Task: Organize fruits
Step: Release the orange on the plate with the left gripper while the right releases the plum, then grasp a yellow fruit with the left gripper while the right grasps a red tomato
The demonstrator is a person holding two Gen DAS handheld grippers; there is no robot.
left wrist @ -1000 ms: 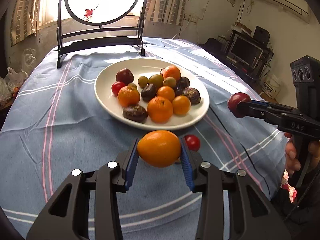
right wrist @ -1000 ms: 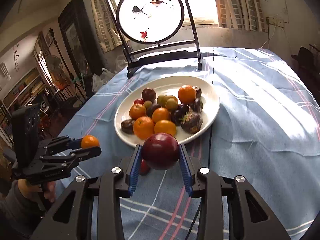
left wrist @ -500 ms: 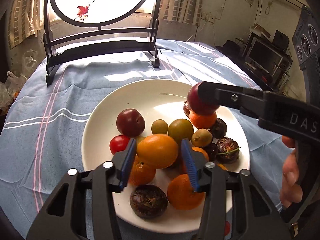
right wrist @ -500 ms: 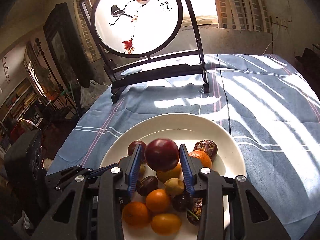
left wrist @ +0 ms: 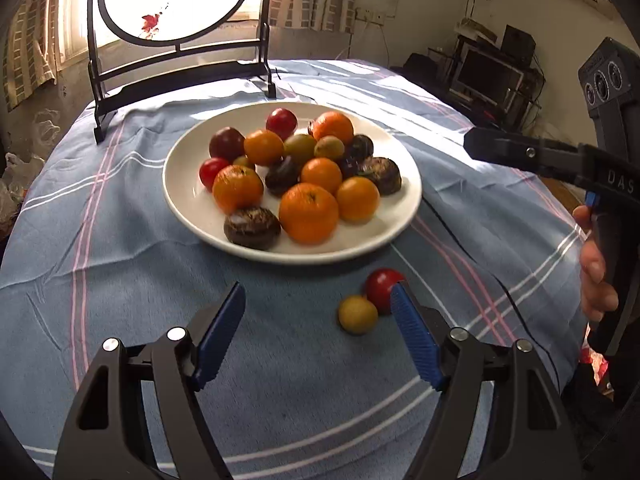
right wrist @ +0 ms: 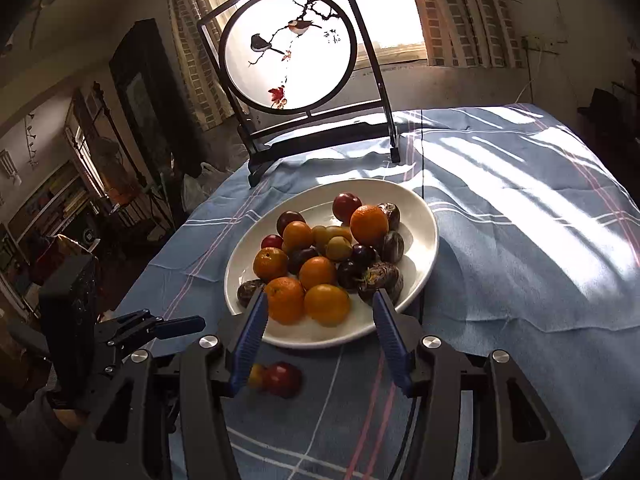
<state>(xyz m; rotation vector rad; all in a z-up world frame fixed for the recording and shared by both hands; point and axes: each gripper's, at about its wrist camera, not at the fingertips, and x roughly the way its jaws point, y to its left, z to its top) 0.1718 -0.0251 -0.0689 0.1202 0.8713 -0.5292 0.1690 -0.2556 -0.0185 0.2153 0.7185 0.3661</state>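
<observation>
A white plate [left wrist: 188,204] holds several oranges, dark plums, passion fruits and small green fruits; it also shows in the right wrist view [right wrist: 424,224]. A small red fruit [left wrist: 382,284] and a small yellow fruit [left wrist: 357,314] lie on the cloth in front of the plate, also seen in the right wrist view as the red fruit [right wrist: 282,379] and yellow fruit [right wrist: 256,376]. My left gripper [left wrist: 318,334] is open and empty above the cloth, just left of the two loose fruits. My right gripper [right wrist: 318,334] is open and empty at the plate's near edge.
A blue striped cloth [left wrist: 120,280] covers the round table. A black-framed round screen [right wrist: 290,50] stands behind the plate. The right gripper's fingers [left wrist: 520,152] reach in beside the plate's right side. Electronics shelves [left wrist: 492,72] stand beyond the table.
Both grippers opened and pulled back from over the plate. The orange and the dark red plum they held now lie on the plate.
</observation>
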